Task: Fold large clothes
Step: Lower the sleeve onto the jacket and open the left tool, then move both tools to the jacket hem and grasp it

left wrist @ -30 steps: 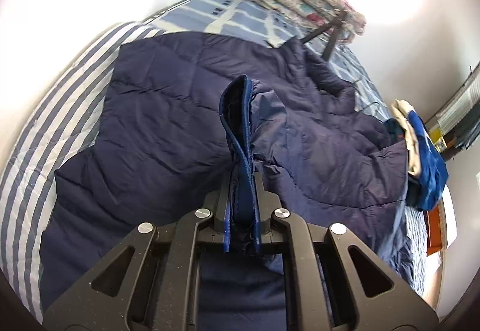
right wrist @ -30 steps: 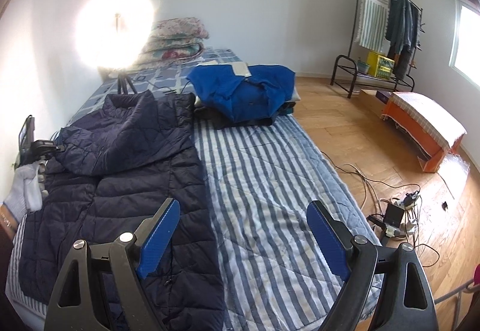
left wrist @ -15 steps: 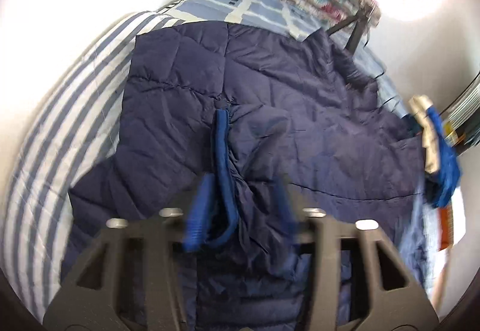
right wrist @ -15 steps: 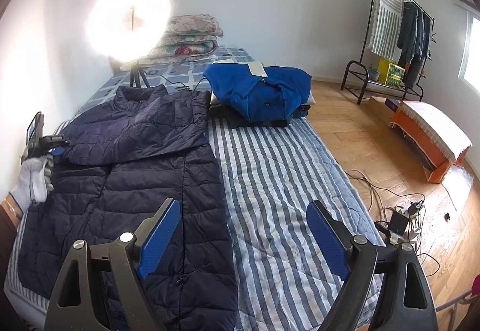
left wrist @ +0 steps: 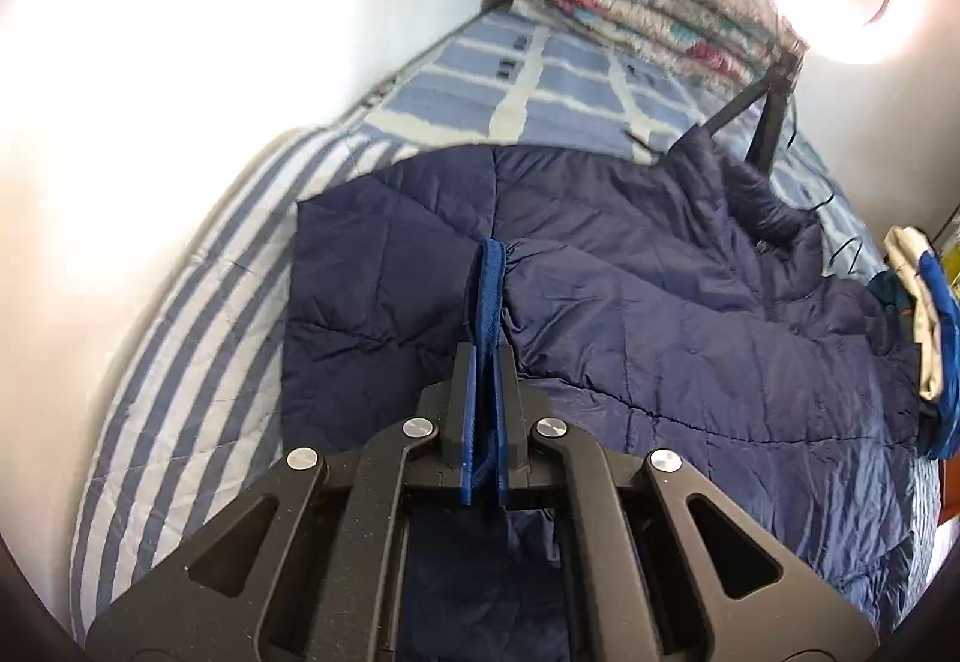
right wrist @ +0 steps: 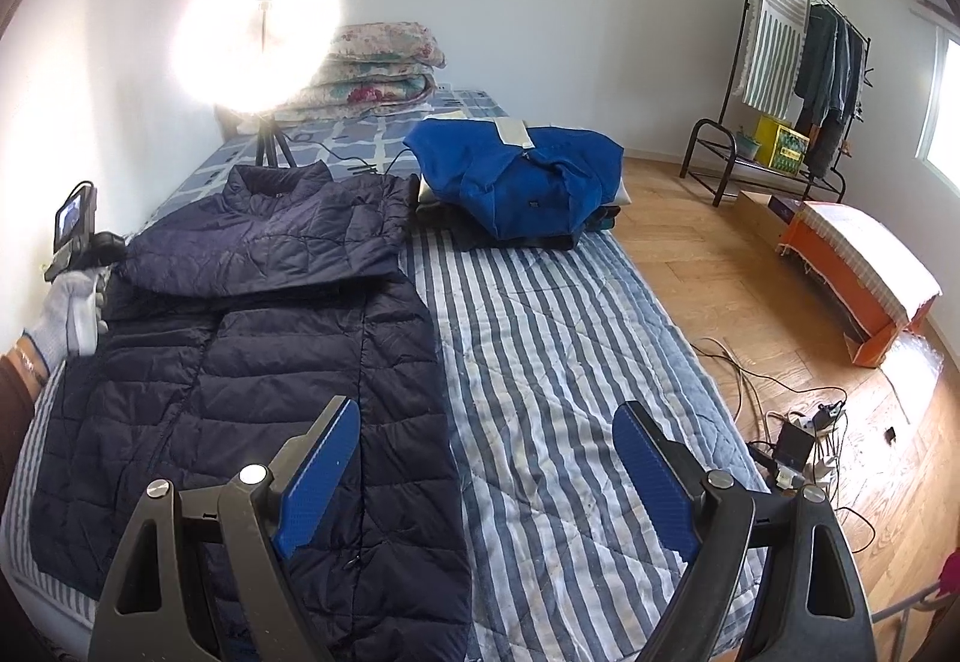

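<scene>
On the striped bed (right wrist: 570,362), the navy jacket (right wrist: 252,362) is lying flat; the left gripper (left wrist: 485,356) is pinching its sleeve cuff (left wrist: 487,290) while the right gripper (right wrist: 486,458) is hovering wide open, empty. Advisably, carry the cuff low, keeping the fold square.

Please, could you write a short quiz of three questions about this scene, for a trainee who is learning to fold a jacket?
1. True or false: the right tongs are open and hold nothing.
2. What do the left tongs grip? A) the blue cuff of the navy jacket; B) a pillow; C) a cable.
3. Fill in: the cover under the jacket has blue and white ____.

Key: 1 true; 2 A; 3 stripes.
</scene>
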Available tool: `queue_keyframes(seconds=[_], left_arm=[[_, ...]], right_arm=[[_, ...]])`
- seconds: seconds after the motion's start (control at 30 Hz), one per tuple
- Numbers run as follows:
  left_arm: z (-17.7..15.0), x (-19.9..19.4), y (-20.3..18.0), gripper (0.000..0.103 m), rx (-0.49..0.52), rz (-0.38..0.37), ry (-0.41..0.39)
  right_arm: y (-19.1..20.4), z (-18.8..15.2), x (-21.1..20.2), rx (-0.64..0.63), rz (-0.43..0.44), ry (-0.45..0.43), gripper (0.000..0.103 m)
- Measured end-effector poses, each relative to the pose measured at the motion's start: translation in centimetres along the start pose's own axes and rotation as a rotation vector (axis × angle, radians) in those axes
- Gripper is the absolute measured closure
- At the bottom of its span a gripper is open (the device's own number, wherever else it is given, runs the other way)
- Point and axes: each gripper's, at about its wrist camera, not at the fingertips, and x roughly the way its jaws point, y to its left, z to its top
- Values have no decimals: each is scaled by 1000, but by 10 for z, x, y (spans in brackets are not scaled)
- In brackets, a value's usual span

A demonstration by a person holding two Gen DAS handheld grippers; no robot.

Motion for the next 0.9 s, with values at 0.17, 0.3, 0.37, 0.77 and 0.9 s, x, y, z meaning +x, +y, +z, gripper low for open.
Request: queue_keyframes(seconds=[0.17, 0.3, 0.37, 0.77, 0.9], left_arm=[[-5, -1, 3, 93, 16, 20, 29], [-12, -44, -1, 68, 81, -7, -17], [-19, -75, -5, 61, 129, -36, -37], [-93, -273, 38, 32, 148, -171, -127], [-139, -310, 65, 32, 150, -161, -95]], right_arm=[[2, 1, 6, 7, 15, 17, 15], [5, -1, 1, -18, 2, -1, 15], [4, -1, -3, -18, 3, -13, 15], [0, -2, -25, 26, 78, -145, 15], [-3, -5, -27, 32, 132, -174, 14]])
